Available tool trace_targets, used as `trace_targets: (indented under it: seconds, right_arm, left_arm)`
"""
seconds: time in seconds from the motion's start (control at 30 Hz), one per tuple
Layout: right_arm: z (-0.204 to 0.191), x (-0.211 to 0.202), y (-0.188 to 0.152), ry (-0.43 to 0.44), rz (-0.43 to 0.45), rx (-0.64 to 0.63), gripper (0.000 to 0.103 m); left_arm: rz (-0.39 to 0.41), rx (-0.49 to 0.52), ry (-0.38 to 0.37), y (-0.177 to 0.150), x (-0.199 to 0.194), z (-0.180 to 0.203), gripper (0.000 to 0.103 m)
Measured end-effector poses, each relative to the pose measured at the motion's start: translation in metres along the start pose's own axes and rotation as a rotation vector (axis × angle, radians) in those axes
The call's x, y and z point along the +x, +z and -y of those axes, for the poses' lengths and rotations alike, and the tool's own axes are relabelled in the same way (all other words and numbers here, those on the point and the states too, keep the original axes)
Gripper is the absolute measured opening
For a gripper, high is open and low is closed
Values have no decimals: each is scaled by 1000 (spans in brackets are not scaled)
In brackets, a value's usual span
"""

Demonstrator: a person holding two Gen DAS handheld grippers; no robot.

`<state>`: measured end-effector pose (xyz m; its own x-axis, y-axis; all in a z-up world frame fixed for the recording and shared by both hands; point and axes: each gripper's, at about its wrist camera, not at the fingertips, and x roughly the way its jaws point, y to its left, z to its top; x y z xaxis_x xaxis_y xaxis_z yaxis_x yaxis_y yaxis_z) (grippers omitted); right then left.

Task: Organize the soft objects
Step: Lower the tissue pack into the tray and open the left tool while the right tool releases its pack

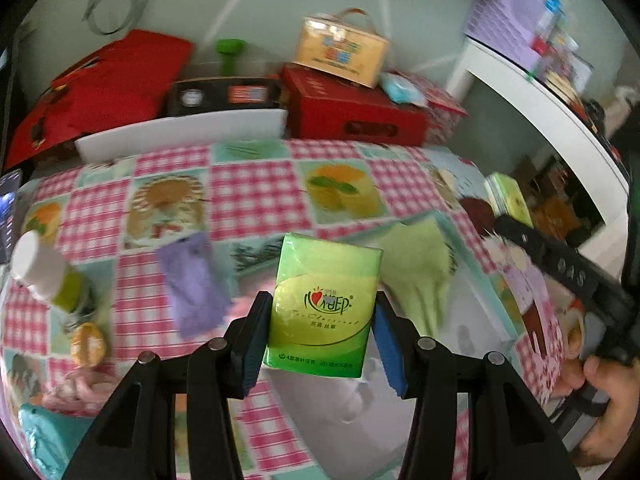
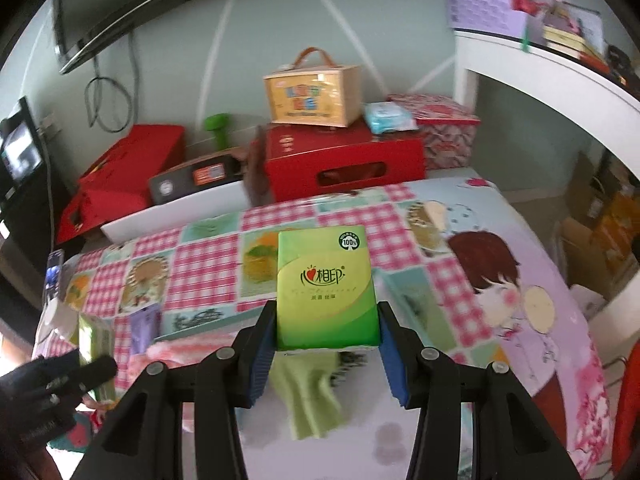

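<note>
A: Counting tissue packs: two, both green. One clamped in the left gripper point(image 1: 322, 316), blue pads pressed on its long sides; call it left pack point(image 1: 323, 304). Other clamped the same way in the right gripper point(image 2: 327, 332); call it right pack point(image 2: 327, 288).

B: Seeing each from the other camera too?

A: Yes, right pack at the far right of the left view, held up over the table edge; left pack at the lower left of the right view, partly hidden behind the black gripper.

B: Which way pointing?

A: Left pack: long axis running away from the gripper, tilted slightly clockwise, printed face toward the camera, logo upright. Right pack: long axis straight out from the fingers, logo upright, "100%" badge at the far end.

B: Where over the table?

A: Both held in the air above the checked tablecloth point(image 1: 256, 184). Under the right pack, one green cloth point(image 2: 310, 396). Near the left pack, one purple cloth point(image 1: 194, 284) and that same green cloth.

B: Anything else countable?

A: One white-capped bottle point(image 1: 44, 272) at left, one bare hand point(image 1: 604, 400) at lower right of the left view
</note>
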<state>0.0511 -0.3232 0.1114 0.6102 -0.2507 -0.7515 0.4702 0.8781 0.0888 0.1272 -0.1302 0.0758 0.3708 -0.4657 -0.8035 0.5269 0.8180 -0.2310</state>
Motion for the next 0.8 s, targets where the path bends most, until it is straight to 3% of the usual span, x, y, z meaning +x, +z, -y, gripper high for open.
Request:
trace_targets:
  seconds: [0.2,0.33,0.8]
  right_arm:
    - [33,0,-3,-52,-10,70,50]
    - [36,6,-7,-50,-28,61,50]
    - [38,74,-45,-65,-262,25,51]
  left_arm:
    - [-42,84,-55,-8,18,38,51]
    - [-68,135,-44,-14,29,53,51]
    - [-194,133,-48,-31,75,63,51]
